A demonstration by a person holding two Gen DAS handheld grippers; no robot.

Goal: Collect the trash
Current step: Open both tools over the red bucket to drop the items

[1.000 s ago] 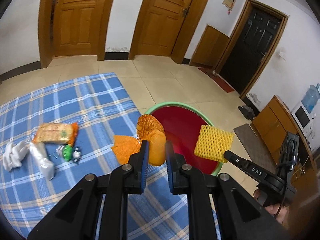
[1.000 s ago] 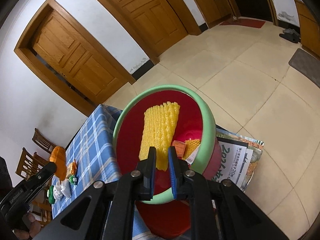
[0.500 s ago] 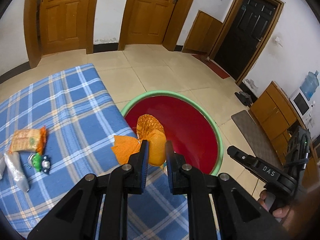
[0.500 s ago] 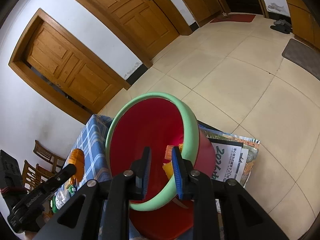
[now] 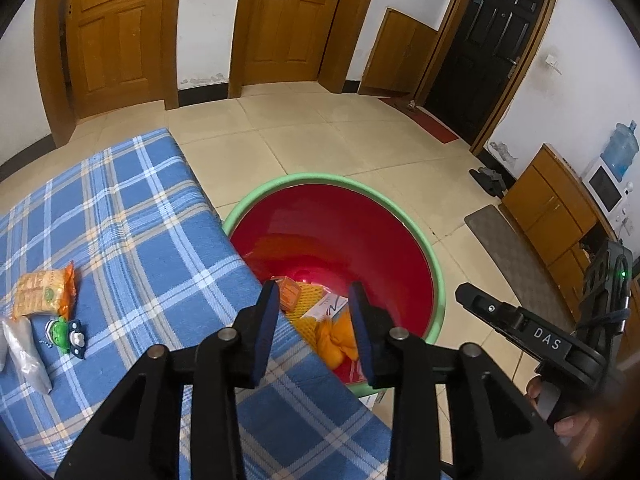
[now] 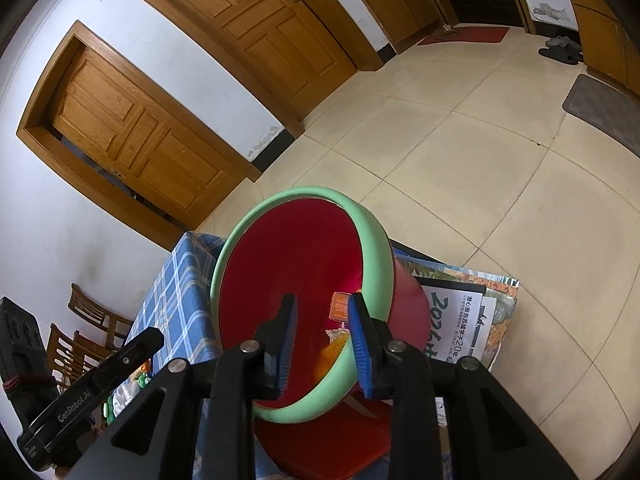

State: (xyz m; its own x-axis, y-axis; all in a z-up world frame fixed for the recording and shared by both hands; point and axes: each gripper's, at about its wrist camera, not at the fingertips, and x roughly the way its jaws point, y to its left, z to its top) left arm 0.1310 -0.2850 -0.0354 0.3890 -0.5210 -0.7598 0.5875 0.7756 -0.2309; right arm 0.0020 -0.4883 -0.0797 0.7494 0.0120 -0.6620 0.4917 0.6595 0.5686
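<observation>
Both the left gripper (image 5: 314, 322) and right gripper (image 6: 322, 340) hang with jaws spread and empty over the red bin (image 5: 400, 212), where the orange mesh bag (image 5: 334, 340) lies. Beside the bin, the snack packet (image 5: 42, 294) waits on the plaid cloth (image 5: 132, 220); I'd swing left and pinch its crimped edge squarely.

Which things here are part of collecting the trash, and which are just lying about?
Job:
red bin
orange net inside it
snack packet on the blue cloth
clear wrapper
green toy

Lying about:
calendar
slippers
floor mat
</observation>
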